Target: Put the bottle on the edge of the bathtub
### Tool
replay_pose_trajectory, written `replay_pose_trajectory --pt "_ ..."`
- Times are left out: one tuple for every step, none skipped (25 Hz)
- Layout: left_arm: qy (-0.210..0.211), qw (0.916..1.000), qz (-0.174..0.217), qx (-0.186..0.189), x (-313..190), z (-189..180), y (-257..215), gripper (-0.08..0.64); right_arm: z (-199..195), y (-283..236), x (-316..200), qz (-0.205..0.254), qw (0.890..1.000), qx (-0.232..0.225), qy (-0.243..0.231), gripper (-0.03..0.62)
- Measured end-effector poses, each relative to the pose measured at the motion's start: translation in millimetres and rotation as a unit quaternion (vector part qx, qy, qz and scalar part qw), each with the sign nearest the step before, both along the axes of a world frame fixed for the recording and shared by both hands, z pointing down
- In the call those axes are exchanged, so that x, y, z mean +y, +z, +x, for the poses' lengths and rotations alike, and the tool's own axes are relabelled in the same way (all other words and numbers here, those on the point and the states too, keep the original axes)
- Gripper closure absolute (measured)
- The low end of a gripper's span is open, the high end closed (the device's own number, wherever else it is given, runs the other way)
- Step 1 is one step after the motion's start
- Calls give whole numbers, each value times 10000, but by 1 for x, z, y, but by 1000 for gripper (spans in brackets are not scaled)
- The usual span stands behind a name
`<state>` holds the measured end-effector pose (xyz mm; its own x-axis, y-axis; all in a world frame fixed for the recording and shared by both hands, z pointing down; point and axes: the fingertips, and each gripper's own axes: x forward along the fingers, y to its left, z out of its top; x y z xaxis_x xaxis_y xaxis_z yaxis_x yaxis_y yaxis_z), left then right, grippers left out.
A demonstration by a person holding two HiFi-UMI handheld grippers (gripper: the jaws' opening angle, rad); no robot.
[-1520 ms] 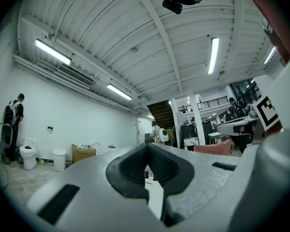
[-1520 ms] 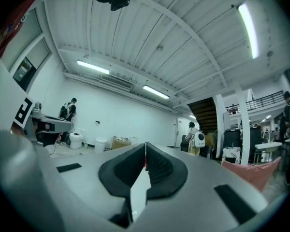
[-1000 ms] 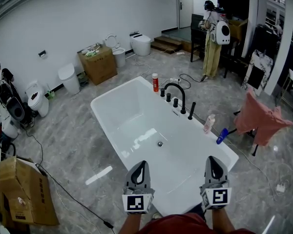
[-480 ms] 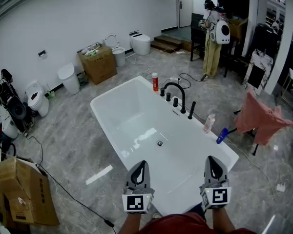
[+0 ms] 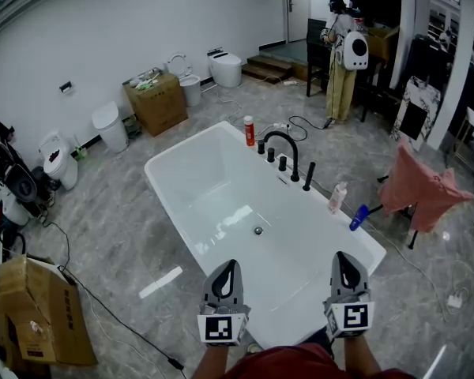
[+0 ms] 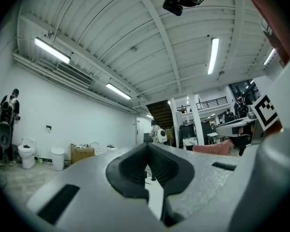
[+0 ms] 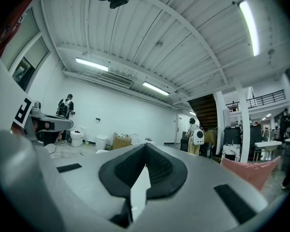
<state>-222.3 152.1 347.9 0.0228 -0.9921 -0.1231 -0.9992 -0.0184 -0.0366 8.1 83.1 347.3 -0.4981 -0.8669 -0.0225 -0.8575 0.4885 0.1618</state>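
Barely anything has moved: my view slid slightly left, both tools unmoved at 6 o'clock over the bathtub. Left tool and right tool are pinched closed, empty. The pale bottle stands on the tub's right edge at 2 o'clock, with a blue bottle just beside it.

tub: 1
btls on rim: 3 – red btl, clear btl, blue btl
grippers: 2 – L gripper, R gripper
cardbd boxes: 2
person: 1

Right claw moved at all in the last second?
No. The right claw holds the same spot over the near rim of the bathtub, shut and empty.
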Motion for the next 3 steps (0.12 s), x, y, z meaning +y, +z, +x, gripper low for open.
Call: replay_pose_trajectory --pt "-1 10000 -12 4 -1 0 1 555 0 1 -1 4 10000 -9 8 594" --pt "-4 10000 -26 11 -1 -1 3 555 1 2 -1 7 10000 -21 22 594" --pt "-7 10000 -41 19 -2 -1 4 555 1 2 -1 11 10000 -35 35 594"
